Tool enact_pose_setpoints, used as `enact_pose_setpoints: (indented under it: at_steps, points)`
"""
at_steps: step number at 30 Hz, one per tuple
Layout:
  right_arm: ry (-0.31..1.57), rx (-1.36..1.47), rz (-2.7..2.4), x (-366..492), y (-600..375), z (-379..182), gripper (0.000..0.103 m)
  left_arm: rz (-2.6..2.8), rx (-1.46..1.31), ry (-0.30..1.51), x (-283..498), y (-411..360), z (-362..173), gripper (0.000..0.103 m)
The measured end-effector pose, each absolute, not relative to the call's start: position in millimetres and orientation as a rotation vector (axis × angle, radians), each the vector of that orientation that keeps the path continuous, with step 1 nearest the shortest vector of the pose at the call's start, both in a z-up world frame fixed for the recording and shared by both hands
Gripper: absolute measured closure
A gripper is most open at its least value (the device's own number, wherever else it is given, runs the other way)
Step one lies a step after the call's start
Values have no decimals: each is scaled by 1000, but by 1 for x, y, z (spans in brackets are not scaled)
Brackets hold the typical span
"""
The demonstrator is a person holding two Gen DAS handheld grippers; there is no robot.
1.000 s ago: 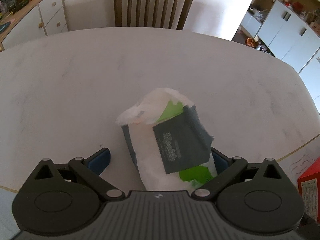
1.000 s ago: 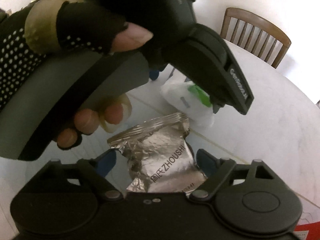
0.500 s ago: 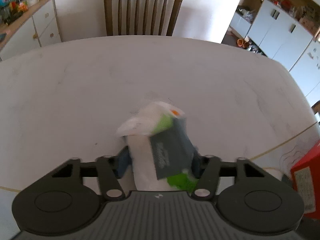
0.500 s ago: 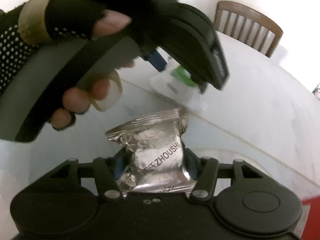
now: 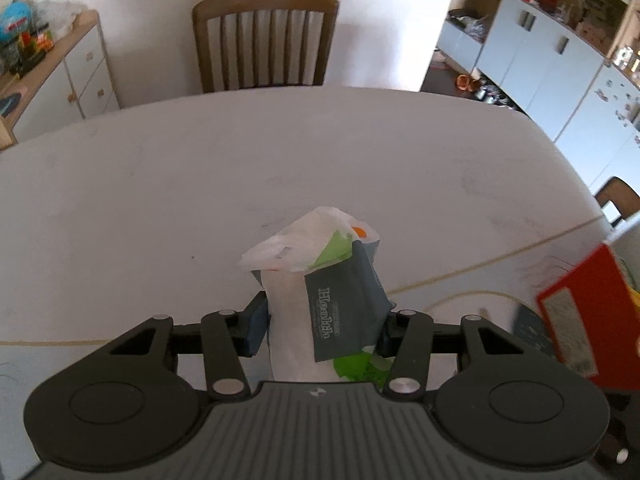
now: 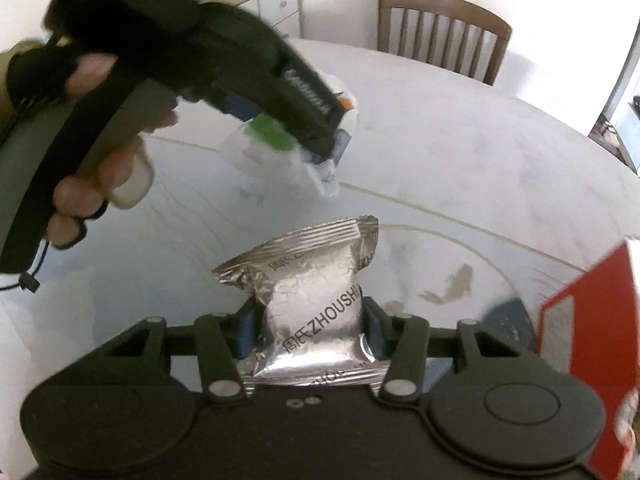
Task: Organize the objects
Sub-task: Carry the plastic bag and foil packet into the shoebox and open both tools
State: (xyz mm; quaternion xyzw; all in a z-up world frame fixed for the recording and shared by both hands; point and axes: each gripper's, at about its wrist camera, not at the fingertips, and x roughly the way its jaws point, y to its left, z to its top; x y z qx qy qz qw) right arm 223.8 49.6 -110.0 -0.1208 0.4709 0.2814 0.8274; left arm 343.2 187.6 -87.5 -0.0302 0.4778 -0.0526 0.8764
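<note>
Left claw clenches white packet—only the right view shows right claw gripping foil pouch.

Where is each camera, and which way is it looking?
Left wrist: sits on the left tongs, looking down along them at the white snack packet they pinch, over the table toward a wooden chair; no hand shows.
Right wrist: sits on the right tongs, looking at the silver foil packet they pinch; the gloved left hand shows.
Shared: the table, chair, red box and white snack packet.
</note>
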Motion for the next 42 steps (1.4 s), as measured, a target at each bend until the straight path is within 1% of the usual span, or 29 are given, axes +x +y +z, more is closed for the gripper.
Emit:
enact_pose_setpoints:
  at_steps: [9, 20, 29, 42]
  points:
    - [941, -158, 570, 208, 9, -63, 53, -177, -29, 943, 300, 157, -42, 53]
    - [880, -63, 522, 182, -54, -24, 53, -244, 23, 879, 256, 107, -1, 53]
    - [850, -18, 488, 187, -105, -19, 53, -289, 51, 859, 229, 54, 5, 53]
    - [832, 16, 392, 196, -203, -21, 53, -342, 93, 877, 224, -36, -7, 53]
